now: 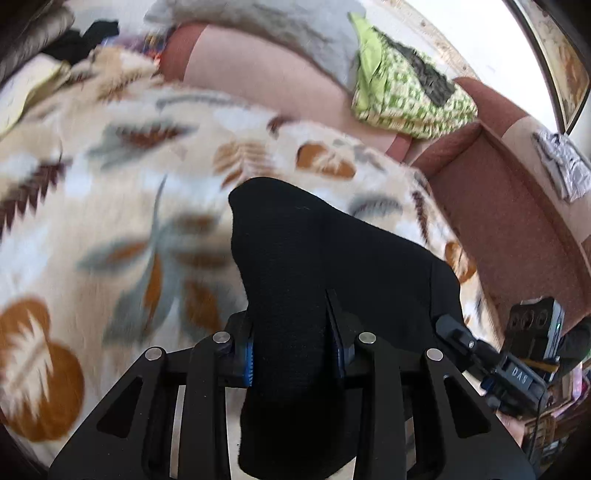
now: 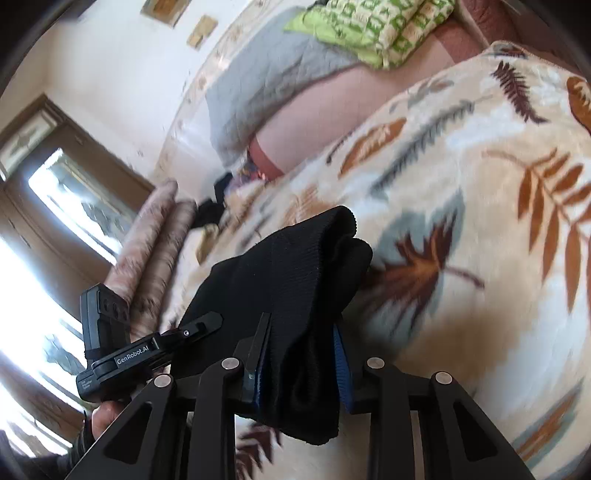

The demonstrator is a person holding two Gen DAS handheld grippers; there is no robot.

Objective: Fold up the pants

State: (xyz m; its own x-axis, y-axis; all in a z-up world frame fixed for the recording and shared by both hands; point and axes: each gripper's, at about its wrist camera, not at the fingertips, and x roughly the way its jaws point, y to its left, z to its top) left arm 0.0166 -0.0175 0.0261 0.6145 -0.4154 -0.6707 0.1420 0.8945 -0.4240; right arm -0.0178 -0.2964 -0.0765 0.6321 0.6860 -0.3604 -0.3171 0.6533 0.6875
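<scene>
Black pants [image 1: 314,258] hang bunched over the leaf-patterned blanket [image 1: 110,184]. My left gripper [image 1: 295,354] is shut on a thick fold of them, the cloth filling the gap between its blue pads and draping over both fingers. In the right wrist view my right gripper [image 2: 299,354] is shut on another bunch of the black pants [image 2: 288,273], with a ribbed cuff sticking out ahead of the fingers. The other gripper [image 1: 517,362] shows at the right edge of the left view, and the left gripper [image 2: 122,354] at the left of the right view. Both fingertip pairs are hidden by cloth.
A cream blanket [image 2: 480,184] with brown and grey leaves covers the bed or sofa. Behind it lie a grey quilt [image 1: 277,26], a green patterned cloth [image 1: 406,96] and dark clothes [image 1: 81,37]. A reddish sofa arm [image 1: 498,206] stands at the right. A window [image 2: 74,206] lies left.
</scene>
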